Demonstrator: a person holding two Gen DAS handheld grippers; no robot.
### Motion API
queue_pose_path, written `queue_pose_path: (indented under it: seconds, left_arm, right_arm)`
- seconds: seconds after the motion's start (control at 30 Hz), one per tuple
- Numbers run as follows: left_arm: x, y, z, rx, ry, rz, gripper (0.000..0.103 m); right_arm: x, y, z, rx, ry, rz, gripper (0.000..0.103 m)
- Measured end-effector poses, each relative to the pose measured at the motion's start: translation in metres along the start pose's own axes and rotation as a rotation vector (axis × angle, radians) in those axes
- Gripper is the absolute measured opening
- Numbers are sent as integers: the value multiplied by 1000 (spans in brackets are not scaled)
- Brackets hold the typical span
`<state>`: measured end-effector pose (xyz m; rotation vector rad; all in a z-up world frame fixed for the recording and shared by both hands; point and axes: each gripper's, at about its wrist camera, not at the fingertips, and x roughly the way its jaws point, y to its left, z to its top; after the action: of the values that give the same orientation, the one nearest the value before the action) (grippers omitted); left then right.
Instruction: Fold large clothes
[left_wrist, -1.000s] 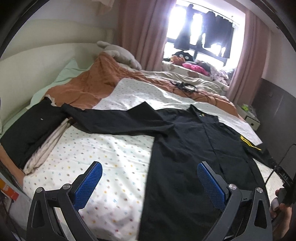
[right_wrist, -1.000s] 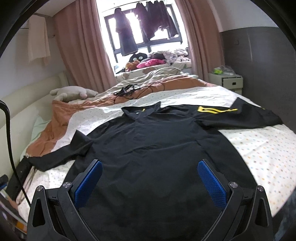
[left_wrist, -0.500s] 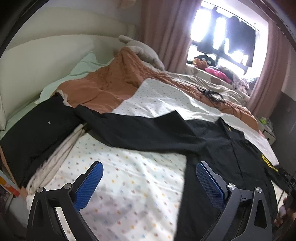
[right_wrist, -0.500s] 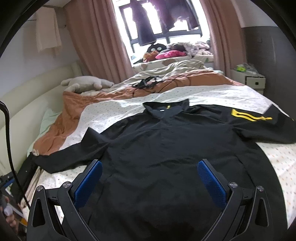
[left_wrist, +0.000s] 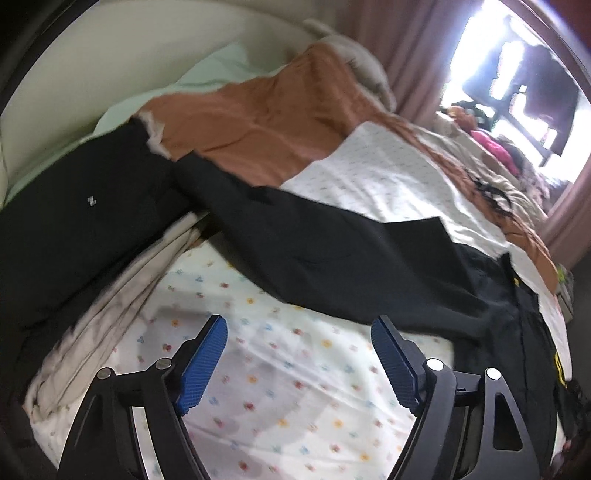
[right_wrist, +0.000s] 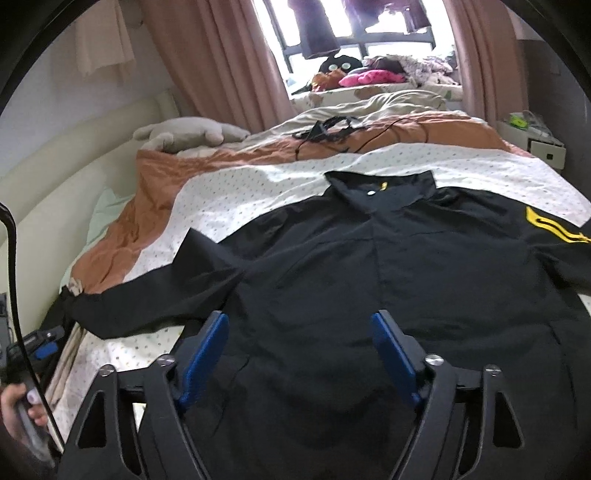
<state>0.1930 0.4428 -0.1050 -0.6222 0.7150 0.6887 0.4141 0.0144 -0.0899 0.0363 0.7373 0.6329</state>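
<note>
Lying spread flat and face up on the dotted white sheet (right_wrist: 258, 192) of the bed, the black long-sleeved shirt (right_wrist: 351, 266) fills most of the right wrist view: its collar (right_wrist: 380, 184) sits at 12 o'clock, a yellow striped patch (right_wrist: 550, 230) marks the sleeve at 3 o'clock, and the other sleeve (right_wrist: 155, 302) runs out toward 9 o'clock. The right gripper (right_wrist: 299, 354) hangs over the lower body of the shirt with its blue pads apart; its jaws have just been closing, yet nothing is pinched between them and the pads are not pressing on the cloth.

In the left wrist view (somewhat blurred) the left gripper (left_wrist: 297, 363) hovers over bare sheet (left_wrist: 280, 387), its jaws likewise part-way in after just closing, with nothing gripped. The long sleeve (left_wrist: 314, 251) crosses the frame above the fingers from 10 o'clock to 3 o'clock. A second dark garment (left_wrist: 74, 221) lies at 9 o'clock, with a pale folded cloth (left_wrist: 122, 299) beside it. An orange blanket (left_wrist: 258, 122) lies at 12 o'clock. A grey plush toy (right_wrist: 184, 133) rests at 10 o'clock in the right view, near pink curtains (right_wrist: 214, 62) and the window (right_wrist: 354, 33). A hand (right_wrist: 22, 410) shows at 8 o'clock there, around a gripper handle.
</note>
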Motion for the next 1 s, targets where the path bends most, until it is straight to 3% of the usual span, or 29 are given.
queue_pose_path:
  seconds: [0.23,0.37,0.4,0.47,0.5,0.57,0.73,1.0]
  left_arm:
    - [52,23,19,-86,59,46,76]
    - [76,31,28,-134,82,70,68]
    - [80,33,29,-144,84,71,59]
    - [87,37,34,-168,93,54,17]
    - [89,38,36,-169,103,44,9]
    - [84,36,41,-153,84,31,5]
    - [49,26,59,-124,-1,-9,3]
    - [-6,-2,98,-72,-111,-95,1]
  right_arm:
    - [37,13,0,3,74,27,51]
    - [57,20,1,14,106,51,44]
    - [61,23,2,18,112,58,43]
    - [71,28,4,24,127,75,40]
    - [77,31,6,25,137,81,36]
    - [85,37,10,28,144,91,30]
    - [104,51,25,38,124,111,29]
    - [165,62,31,43,179,86,21]
